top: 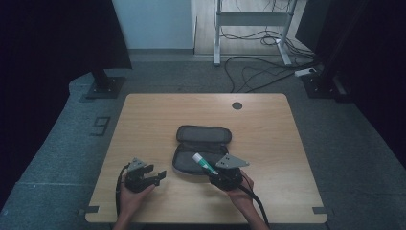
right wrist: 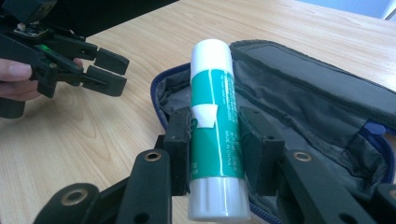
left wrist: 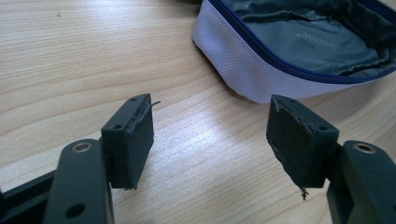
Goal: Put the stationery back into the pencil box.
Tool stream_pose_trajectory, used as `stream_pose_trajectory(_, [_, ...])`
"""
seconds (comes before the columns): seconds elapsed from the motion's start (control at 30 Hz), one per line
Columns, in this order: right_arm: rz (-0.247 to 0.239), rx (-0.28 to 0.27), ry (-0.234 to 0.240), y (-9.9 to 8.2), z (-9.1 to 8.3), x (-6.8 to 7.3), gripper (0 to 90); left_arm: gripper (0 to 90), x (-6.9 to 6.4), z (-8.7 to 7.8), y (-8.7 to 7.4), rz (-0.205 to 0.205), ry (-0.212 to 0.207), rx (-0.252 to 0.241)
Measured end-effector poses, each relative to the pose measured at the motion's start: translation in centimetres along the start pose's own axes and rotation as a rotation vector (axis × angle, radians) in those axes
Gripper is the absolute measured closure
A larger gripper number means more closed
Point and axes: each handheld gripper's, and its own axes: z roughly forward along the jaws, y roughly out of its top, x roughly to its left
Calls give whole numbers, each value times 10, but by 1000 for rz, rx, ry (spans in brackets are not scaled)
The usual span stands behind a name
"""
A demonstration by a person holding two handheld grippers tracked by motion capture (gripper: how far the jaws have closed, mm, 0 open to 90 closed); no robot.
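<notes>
Glue stick (right wrist: 215, 126) — green with white ends — sits pinched in my right claw (right wrist: 215, 140), both pads pressing its sides, and I hold it above the near edge of the open pencil case (right wrist: 303, 93). That grey case lies unzipped on the tabletop (top: 268, 124). My left claw (left wrist: 215, 140) rests low over the wood just beside the case — spread wide, nothing between its pads.

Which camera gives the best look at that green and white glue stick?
The right gripper view: the glue stick is close up, label readable, clamped between the tool's pads. In the high view it is small, above the open pencil case.
</notes>
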Motion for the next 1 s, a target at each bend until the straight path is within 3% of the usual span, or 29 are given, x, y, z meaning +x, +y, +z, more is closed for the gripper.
stream_pose_trajectory(1.0, [47, 51, -62, 0, 31, -36, 652, 324, 0, 2, -2, 1, 2, 11])
